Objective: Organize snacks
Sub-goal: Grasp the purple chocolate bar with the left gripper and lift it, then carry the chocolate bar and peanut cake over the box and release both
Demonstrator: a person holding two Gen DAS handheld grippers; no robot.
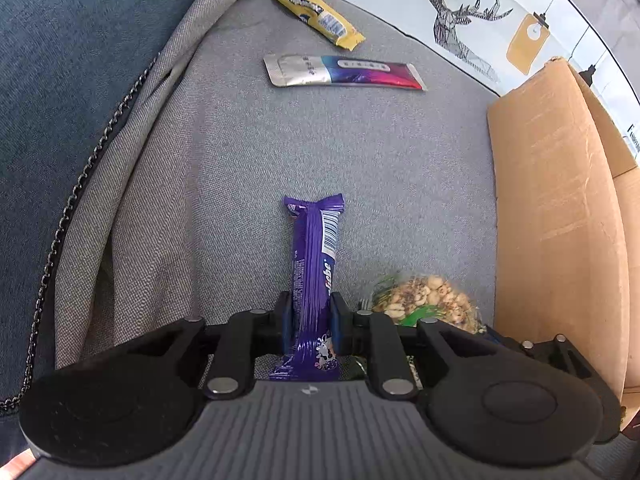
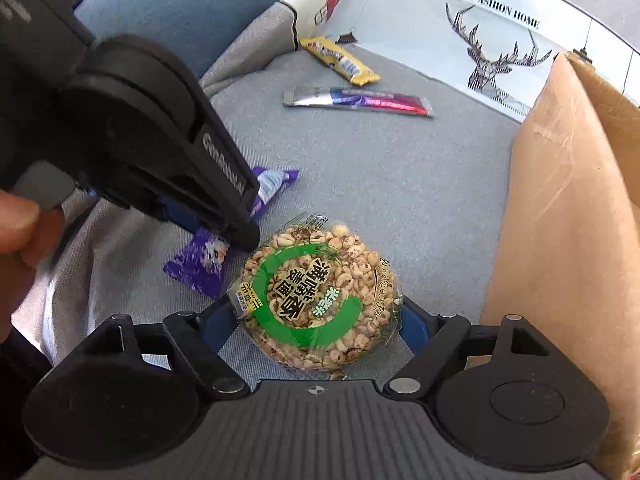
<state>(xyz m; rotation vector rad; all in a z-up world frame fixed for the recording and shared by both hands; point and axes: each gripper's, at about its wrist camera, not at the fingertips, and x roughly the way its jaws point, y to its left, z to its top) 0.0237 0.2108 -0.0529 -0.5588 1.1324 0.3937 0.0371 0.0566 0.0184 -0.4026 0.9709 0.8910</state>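
A purple snack bar [image 1: 314, 248] lies lengthwise on the grey sofa seat [image 1: 240, 140], and my left gripper [image 1: 312, 320] is shut on its near half. In the right wrist view the same purple bar [image 2: 196, 264] shows under the left gripper's black finger [image 2: 224, 184]. A round puffed-rice cake packet [image 2: 316, 292] with a green ring label lies flat on the seat. My right gripper [image 2: 320, 316] stands wide open around the packet, its blue pads at the wrapper's edges. The packet [image 1: 424, 300] also shows in the left wrist view, just right of the bar.
Farther back lie a yellow snack bar [image 1: 316, 12] and a silver-and-red sachet [image 1: 344, 72]. An open cardboard box [image 2: 560, 220] stands at the right. A white deer-print cushion [image 2: 500, 40] leans at the back. A hand [image 2: 20, 232] holds the left gripper. A metal chain [image 1: 80, 184] lies along the seat's left.
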